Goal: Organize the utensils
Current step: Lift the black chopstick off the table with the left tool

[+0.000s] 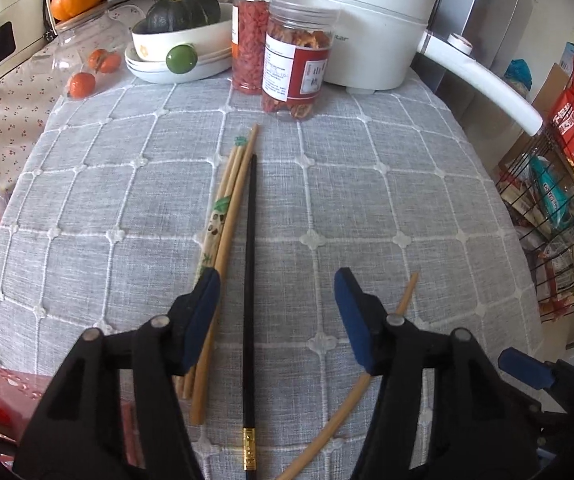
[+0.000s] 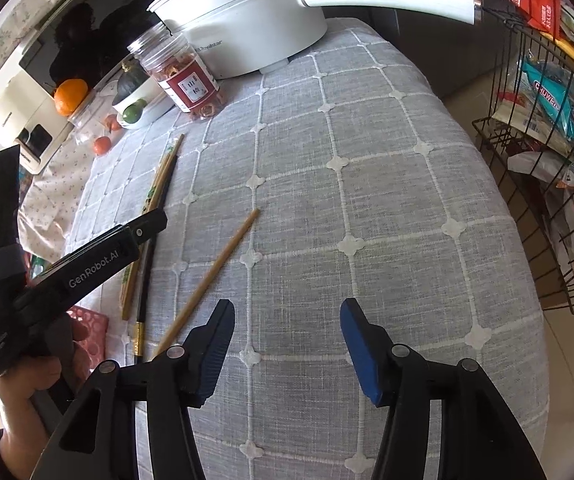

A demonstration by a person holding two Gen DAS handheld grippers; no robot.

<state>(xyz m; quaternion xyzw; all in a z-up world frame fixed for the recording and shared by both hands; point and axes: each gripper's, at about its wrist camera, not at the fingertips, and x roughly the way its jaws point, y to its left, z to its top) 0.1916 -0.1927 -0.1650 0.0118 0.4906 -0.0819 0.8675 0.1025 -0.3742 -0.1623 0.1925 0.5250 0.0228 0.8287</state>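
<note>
left gripper (image 1: 277, 280) jaws wide open over black chopstick (image 1: 250, 280), frame centre | right gripper (image 2: 287, 312) open, empty | loose bamboo chopstick (image 2: 211, 276) left of centre

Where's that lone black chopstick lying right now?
The black chopstick lies on the grey tablecloth, just right of the bamboo chopsticks, between the open left gripper fingers.
</note>
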